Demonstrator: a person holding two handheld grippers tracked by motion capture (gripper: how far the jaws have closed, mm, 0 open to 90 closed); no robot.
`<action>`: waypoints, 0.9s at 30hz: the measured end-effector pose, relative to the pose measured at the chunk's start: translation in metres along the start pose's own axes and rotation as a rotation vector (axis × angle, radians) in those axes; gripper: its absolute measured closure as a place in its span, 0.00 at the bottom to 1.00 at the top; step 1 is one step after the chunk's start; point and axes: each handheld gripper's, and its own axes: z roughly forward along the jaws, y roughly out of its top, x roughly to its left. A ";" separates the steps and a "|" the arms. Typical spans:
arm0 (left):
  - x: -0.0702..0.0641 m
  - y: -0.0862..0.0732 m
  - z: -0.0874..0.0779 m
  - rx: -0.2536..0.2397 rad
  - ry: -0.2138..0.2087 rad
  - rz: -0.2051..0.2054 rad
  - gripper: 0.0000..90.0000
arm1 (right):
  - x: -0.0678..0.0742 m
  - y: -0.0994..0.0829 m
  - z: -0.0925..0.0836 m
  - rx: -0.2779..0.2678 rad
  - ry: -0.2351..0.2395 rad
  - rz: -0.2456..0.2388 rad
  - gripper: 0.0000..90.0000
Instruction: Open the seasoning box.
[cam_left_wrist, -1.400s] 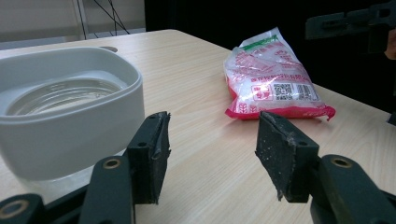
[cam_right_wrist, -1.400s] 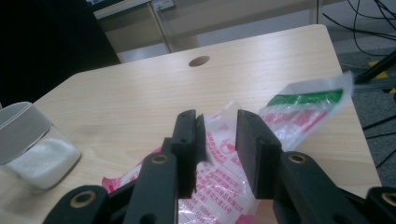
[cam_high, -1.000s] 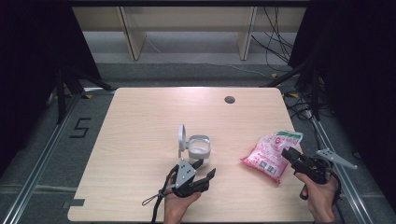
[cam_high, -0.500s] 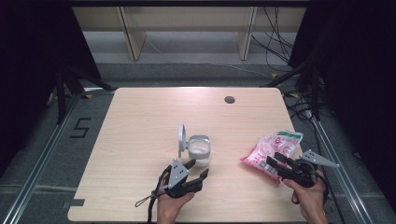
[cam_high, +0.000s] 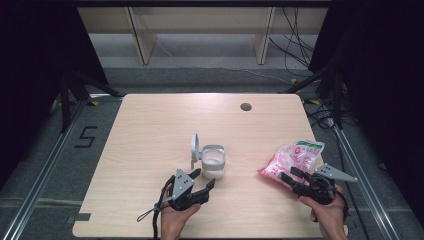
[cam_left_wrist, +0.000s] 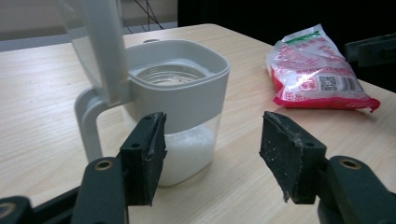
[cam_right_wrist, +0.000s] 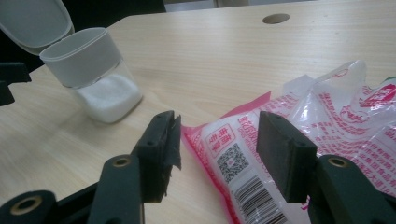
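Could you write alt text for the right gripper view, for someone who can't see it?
The right gripper stands open just in front of a pink and white plastic bag lying on a wooden table. To the left stands a clear container with its grey lid flipped up and white grains in the bottom.

Both hands come in low at the worktop's (cam_high: 150, 125) near edge. Left gripper (cam_high: 204, 182) has its jaws spread, nothing clamped. Right gripper (cam_high: 289, 176), off toward the worktop's right side, has just been opening, pads not pressing anything.
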 end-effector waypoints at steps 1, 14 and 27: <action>0.001 0.000 -0.001 0.002 0.010 0.003 0.44 | 0.002 0.000 -0.001 0.010 -0.001 0.014 0.53; 0.016 0.001 -0.013 0.011 0.054 -0.008 0.40 | 0.006 -0.005 0.002 0.023 0.011 -0.040 0.48; 0.032 0.007 -0.022 0.006 0.088 -0.025 0.37 | 0.012 -0.007 0.003 0.054 0.021 -0.039 0.44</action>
